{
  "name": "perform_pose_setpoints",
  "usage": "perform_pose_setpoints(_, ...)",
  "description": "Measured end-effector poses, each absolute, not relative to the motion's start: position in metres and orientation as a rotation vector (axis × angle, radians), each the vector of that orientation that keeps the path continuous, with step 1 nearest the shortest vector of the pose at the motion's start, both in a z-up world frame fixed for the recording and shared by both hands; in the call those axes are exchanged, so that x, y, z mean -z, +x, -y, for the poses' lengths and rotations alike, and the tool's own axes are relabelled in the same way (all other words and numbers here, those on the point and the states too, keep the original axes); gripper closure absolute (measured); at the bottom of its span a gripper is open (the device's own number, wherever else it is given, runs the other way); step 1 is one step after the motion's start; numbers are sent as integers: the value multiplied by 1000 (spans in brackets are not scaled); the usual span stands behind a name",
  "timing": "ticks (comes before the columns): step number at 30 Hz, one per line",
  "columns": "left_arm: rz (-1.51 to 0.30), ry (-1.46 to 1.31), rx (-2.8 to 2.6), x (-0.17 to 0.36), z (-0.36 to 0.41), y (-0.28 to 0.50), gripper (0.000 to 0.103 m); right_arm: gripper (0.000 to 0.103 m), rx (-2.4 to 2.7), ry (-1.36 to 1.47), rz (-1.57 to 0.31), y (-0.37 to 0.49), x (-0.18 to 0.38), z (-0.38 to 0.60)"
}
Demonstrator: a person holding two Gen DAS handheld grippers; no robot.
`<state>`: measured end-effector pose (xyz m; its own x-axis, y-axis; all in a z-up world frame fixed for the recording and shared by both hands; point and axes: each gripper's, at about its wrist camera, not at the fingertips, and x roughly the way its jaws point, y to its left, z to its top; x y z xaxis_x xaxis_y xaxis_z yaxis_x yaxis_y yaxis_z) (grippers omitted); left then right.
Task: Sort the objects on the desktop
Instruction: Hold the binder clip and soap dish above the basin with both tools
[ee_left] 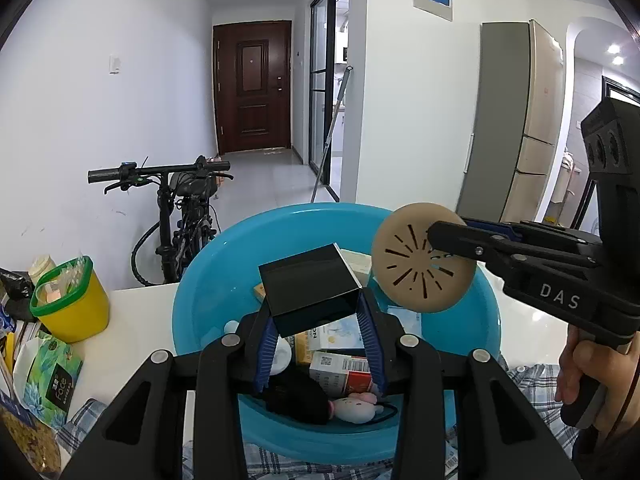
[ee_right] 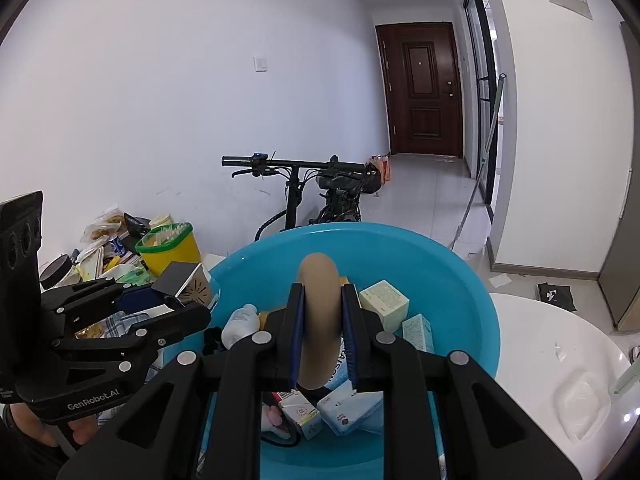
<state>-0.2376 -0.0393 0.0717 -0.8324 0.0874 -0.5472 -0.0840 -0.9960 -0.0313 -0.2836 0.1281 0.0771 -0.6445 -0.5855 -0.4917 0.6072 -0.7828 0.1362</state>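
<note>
My left gripper (ee_left: 316,312) is shut on a black box (ee_left: 310,286) and holds it above the blue basin (ee_left: 208,280). My right gripper (ee_right: 320,300) is shut on a tan round disc with slits (ee_right: 318,320), held edge-on above the same basin (ee_right: 460,280). In the left wrist view the disc (ee_left: 420,268) and the right gripper (ee_left: 444,246) hang just right of the black box. In the right wrist view the left gripper (ee_right: 176,296) with the box (ee_right: 180,278) is at the basin's left rim. The basin holds several small cartons (ee_right: 384,304), a white bottle (ee_right: 240,324) and a plush toy (ee_left: 356,408).
A yellow tub with a green rim (ee_left: 72,300) and a tissue pack (ee_left: 48,376) stand left of the basin on the white table (ee_left: 120,344). Snack bags pile up at the far left (ee_right: 104,228). A bicycle (ee_left: 184,208) leans on the wall behind. Checked cloth (ee_left: 532,384) lies under the basin.
</note>
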Motion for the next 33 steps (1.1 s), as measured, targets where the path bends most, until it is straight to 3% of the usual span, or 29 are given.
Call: perform_pose_setpoints(33,26,-883,-2922,-78,30,-232,63,86,2360,689,-76,-278,-78,-115)
